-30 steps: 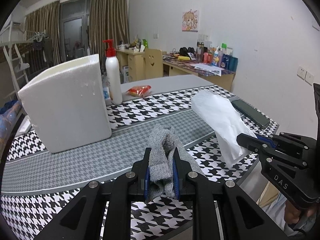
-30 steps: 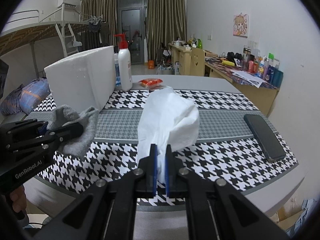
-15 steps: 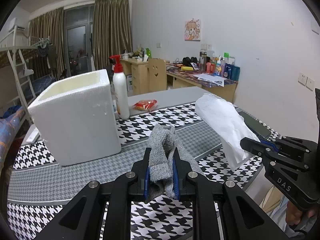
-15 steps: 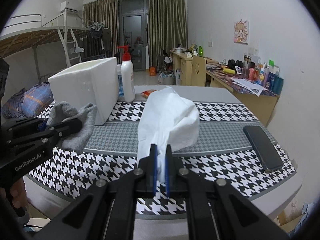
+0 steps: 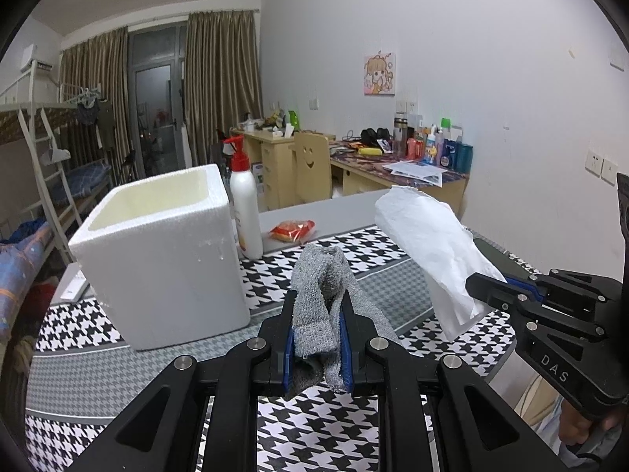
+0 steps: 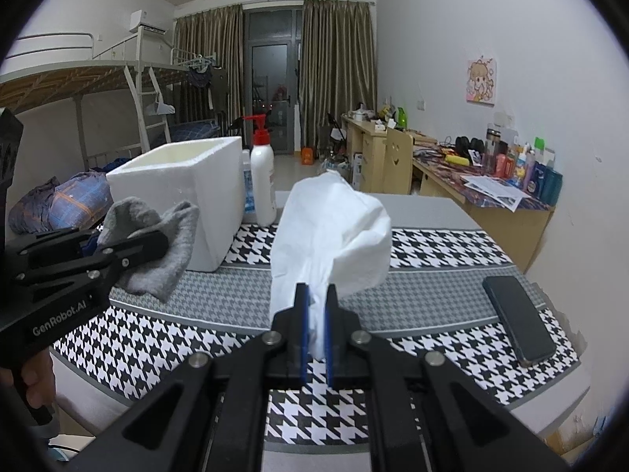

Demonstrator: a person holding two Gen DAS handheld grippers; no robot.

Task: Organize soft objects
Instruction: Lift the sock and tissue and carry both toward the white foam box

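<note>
My left gripper (image 5: 316, 314) is shut on a grey knitted sock (image 5: 320, 283), held above the houndstooth table; the sock (image 6: 157, 244) and left gripper (image 6: 129, 246) also show at the left of the right wrist view. My right gripper (image 6: 316, 306) is shut on a crumpled white tissue (image 6: 334, 228) that stands up from its jaws; the same tissue (image 5: 428, 244) and right gripper (image 5: 487, 287) appear at the right of the left wrist view. An open white foam box (image 5: 165, 251) stands on the table ahead and left, its inside looking bare.
A white pump bottle with a red top (image 5: 245, 212) stands right of the box, with a red snack packet (image 5: 293, 230) beyond. A black phone (image 6: 519, 320) lies near the table's right edge. Desks, a chair and a bunk bed fill the room behind.
Both grippers have risen with their loads: the box's open top now shows, and the table sits lower in both views. Both grips are unchanged.
</note>
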